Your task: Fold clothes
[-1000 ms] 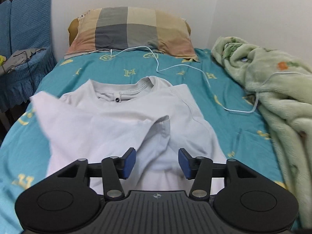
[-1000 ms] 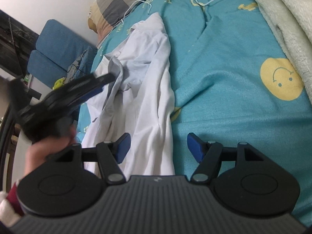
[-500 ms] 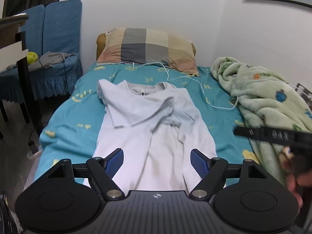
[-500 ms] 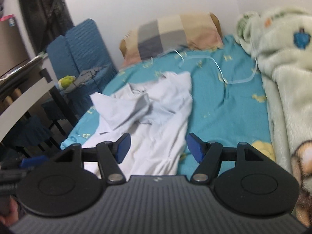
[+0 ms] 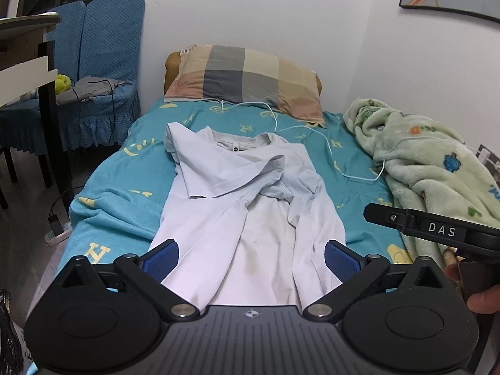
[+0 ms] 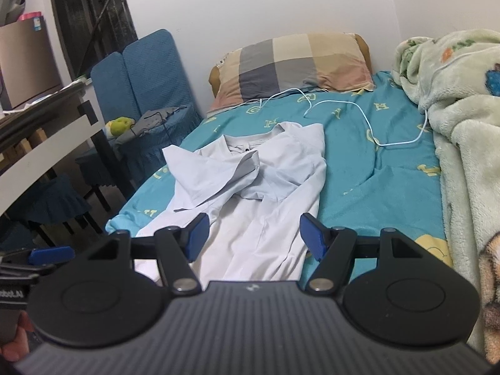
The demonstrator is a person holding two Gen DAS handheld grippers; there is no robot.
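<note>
A pale grey T-shirt [image 5: 250, 206] [image 6: 259, 187] lies lengthwise on the teal bed sheet [image 5: 118, 187], collar toward the pillow, with both sleeves folded inward across the chest. My left gripper [image 5: 250, 256] hangs open above the shirt's hem end, nothing between its blue pads. My right gripper [image 6: 251, 234] is also open and empty, held back over the hem. The right tool's black body [image 5: 437, 228] shows at the right of the left wrist view, with a hand [image 5: 481, 297] on it.
A checked pillow [image 5: 247, 78] lies at the head of the bed, with a white cable [image 5: 328, 143] running across the sheet. A green fleece blanket [image 5: 437, 162] fills the bed's right side. Blue covered chairs [image 5: 93, 72] and a desk [image 6: 40, 143] stand to the left.
Both grippers have pulled back and risen from close over the shirt to the foot of the bed. The left sleeve, lifted a second ago, now lies folded across the chest.
</note>
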